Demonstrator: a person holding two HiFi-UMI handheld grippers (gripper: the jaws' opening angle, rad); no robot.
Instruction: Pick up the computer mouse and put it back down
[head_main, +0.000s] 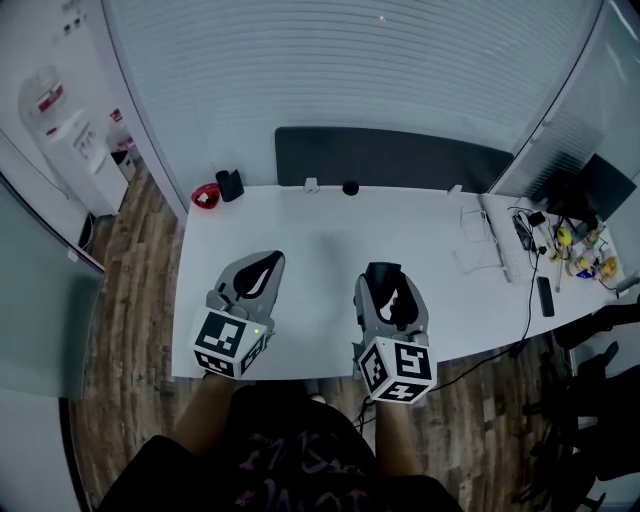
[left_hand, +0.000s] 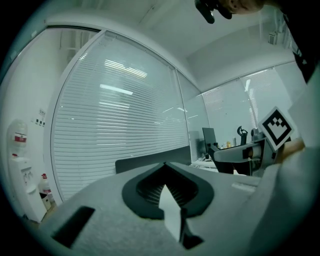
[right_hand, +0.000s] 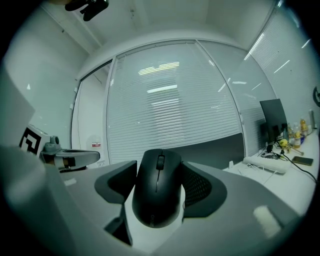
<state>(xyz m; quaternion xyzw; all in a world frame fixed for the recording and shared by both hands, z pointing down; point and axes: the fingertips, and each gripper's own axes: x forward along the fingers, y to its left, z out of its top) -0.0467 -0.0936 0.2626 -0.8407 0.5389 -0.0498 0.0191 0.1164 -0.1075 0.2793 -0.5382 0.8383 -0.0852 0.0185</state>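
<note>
A black computer mouse (head_main: 386, 284) sits between the jaws of my right gripper (head_main: 383, 266), held above the near part of the white table (head_main: 320, 225). In the right gripper view the mouse (right_hand: 157, 187) fills the gap of the right gripper (right_hand: 159, 165), and both grey jaws press on its sides. To its left in the head view, my left gripper (head_main: 270, 258) hovers over the table with its jaw tips together and nothing between them. In the left gripper view the left gripper (left_hand: 165, 163) shows its tips meeting, and the right gripper's marker cube (left_hand: 276, 125) is at the right.
At the table's far edge stand a red object (head_main: 205, 195), a black cup (head_main: 230, 184) and a small black round thing (head_main: 350, 187), with a dark panel (head_main: 390, 158) behind. A white keyboard (head_main: 497, 238), cables, a phone (head_main: 545, 296) and a monitor (head_main: 600, 185) crowd the right end. A water dispenser (head_main: 70, 140) stands far left.
</note>
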